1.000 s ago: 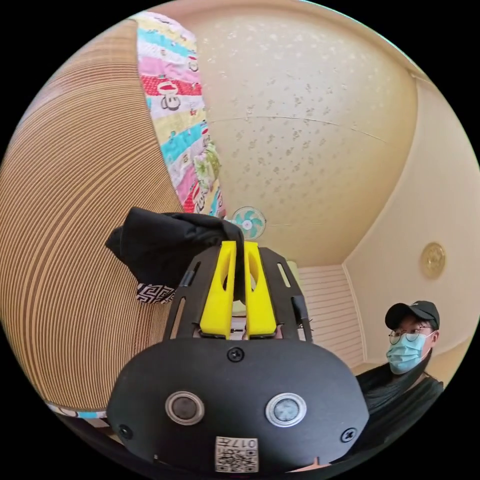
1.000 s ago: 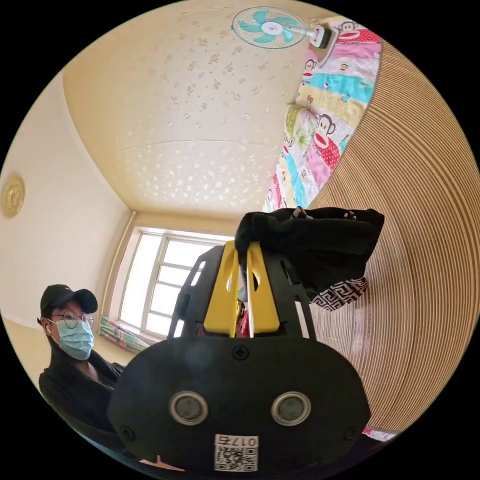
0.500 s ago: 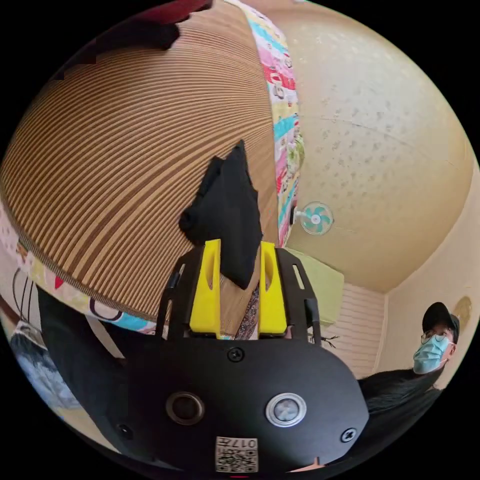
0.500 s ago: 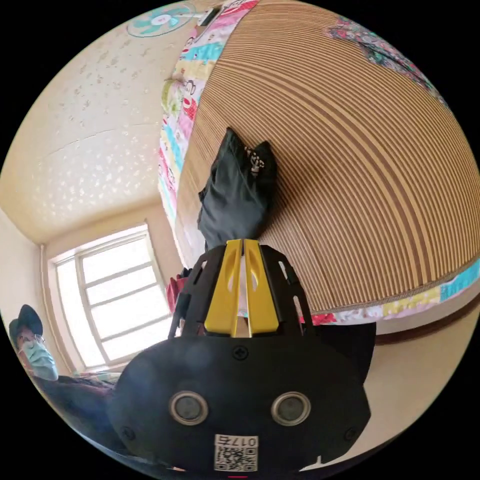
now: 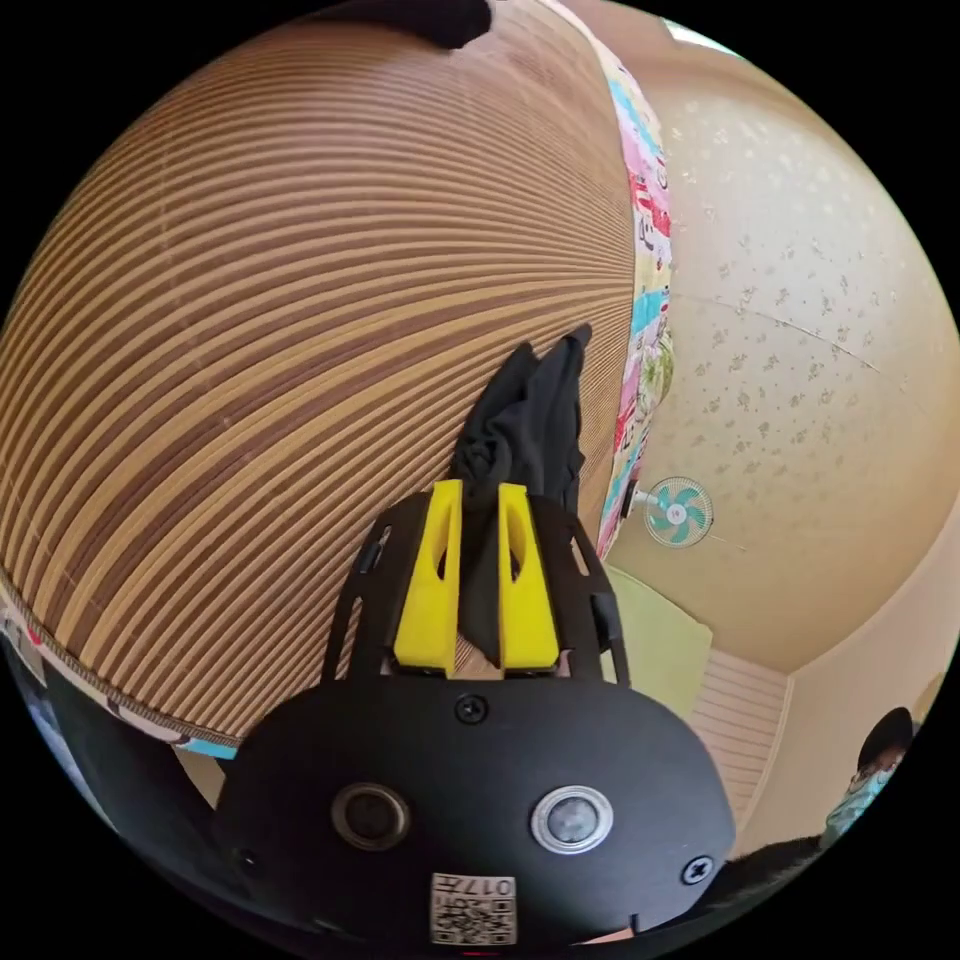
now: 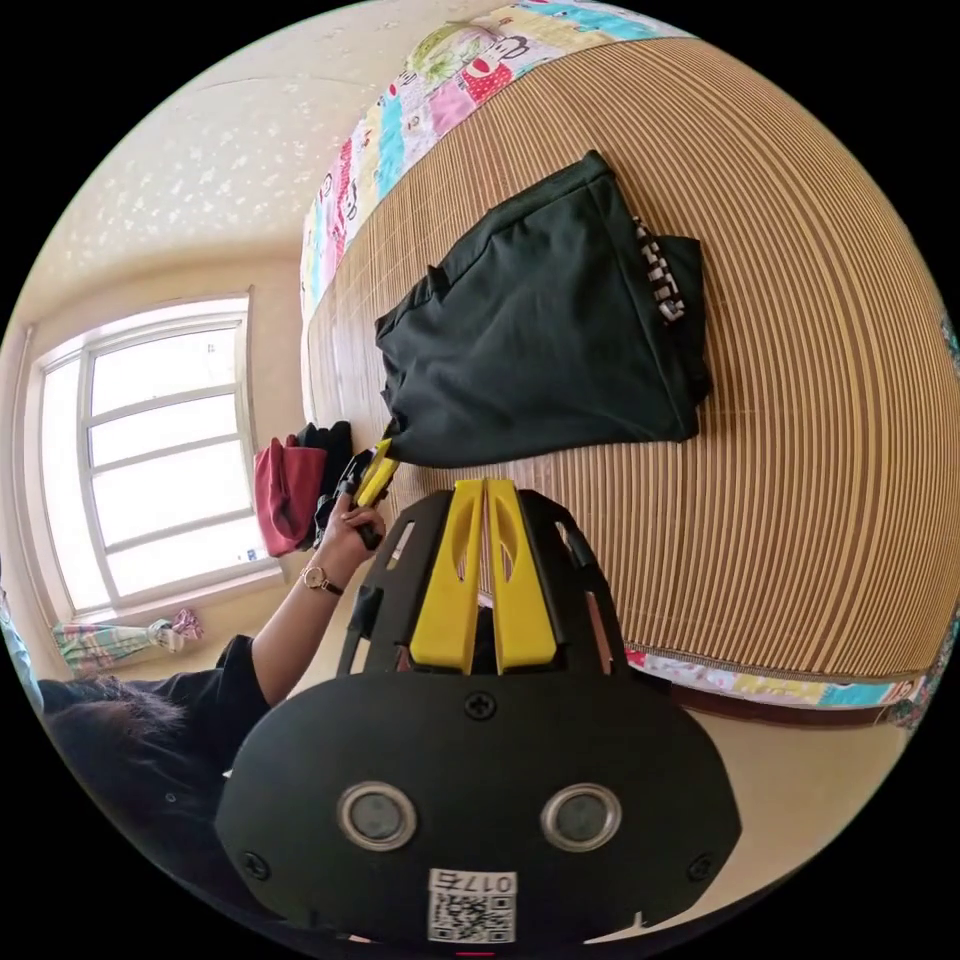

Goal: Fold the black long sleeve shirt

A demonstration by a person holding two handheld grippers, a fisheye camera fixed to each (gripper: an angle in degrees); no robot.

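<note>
The black long sleeve shirt (image 6: 540,330) lies folded in a rough rectangle on the striped bamboo mat (image 6: 800,450); a black-and-white patterned label peeks out at its far edge. In the right gripper view my right gripper (image 6: 485,488) stands shut and empty, just short of the shirt's near edge. A person's hand holds my left gripper (image 6: 380,468) at the shirt's near left corner. In the left gripper view my left gripper (image 5: 480,492) is shut on a bunched fold of the black shirt (image 5: 525,420), which runs down between the yellow jaws.
A patchwork cartoon quilt (image 6: 380,150) borders the mat's far side. Red and black clothes (image 6: 290,485) are heaped by a window (image 6: 150,450). The bed's front edge (image 6: 760,685) drops to the floor. A wall fan (image 5: 677,512) hangs beyond. A person's sleeve (image 6: 200,690) is at lower left.
The shirt has come down from the air onto the mat. My right gripper has let it go and drawn back. My left gripper's jaws, apart half a second ago, have closed on the shirt's corner.
</note>
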